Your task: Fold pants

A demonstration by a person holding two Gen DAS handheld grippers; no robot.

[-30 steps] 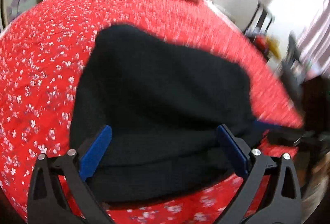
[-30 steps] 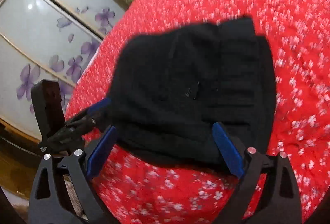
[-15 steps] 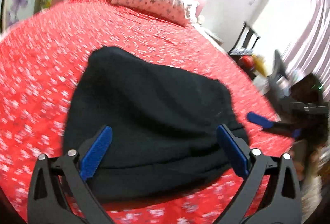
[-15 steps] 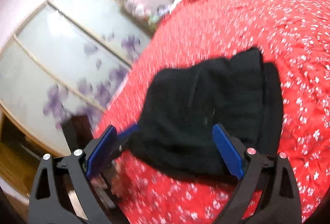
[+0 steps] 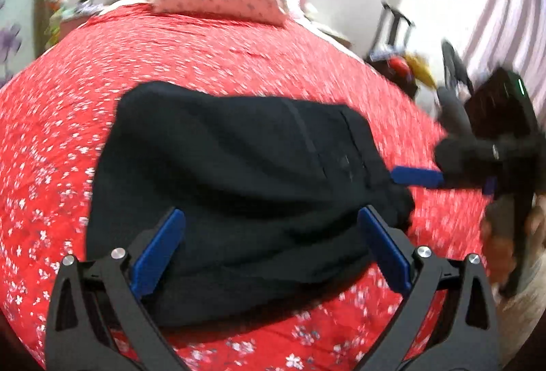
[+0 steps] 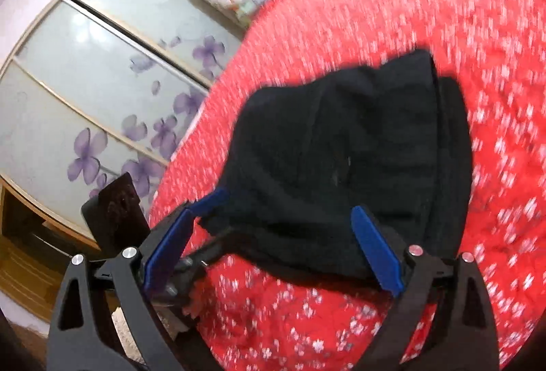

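The folded black knit pants (image 5: pixel 239 180) are lying near the red floral bedspread's (image 5: pixel 68 139) front edge; soft and limp, best pinched at corners. Left gripper (image 5: pixel 269 244) and right gripper (image 6: pixel 273 244) are both gaping wide, empty.

The folded pants (image 5: pixel 239 186) are laid on the bed (image 5: pixel 204 63), with a pillow (image 5: pixel 218 0) behind them at the far end and a wardrobe (image 6: pixel 102 98) found to the left.
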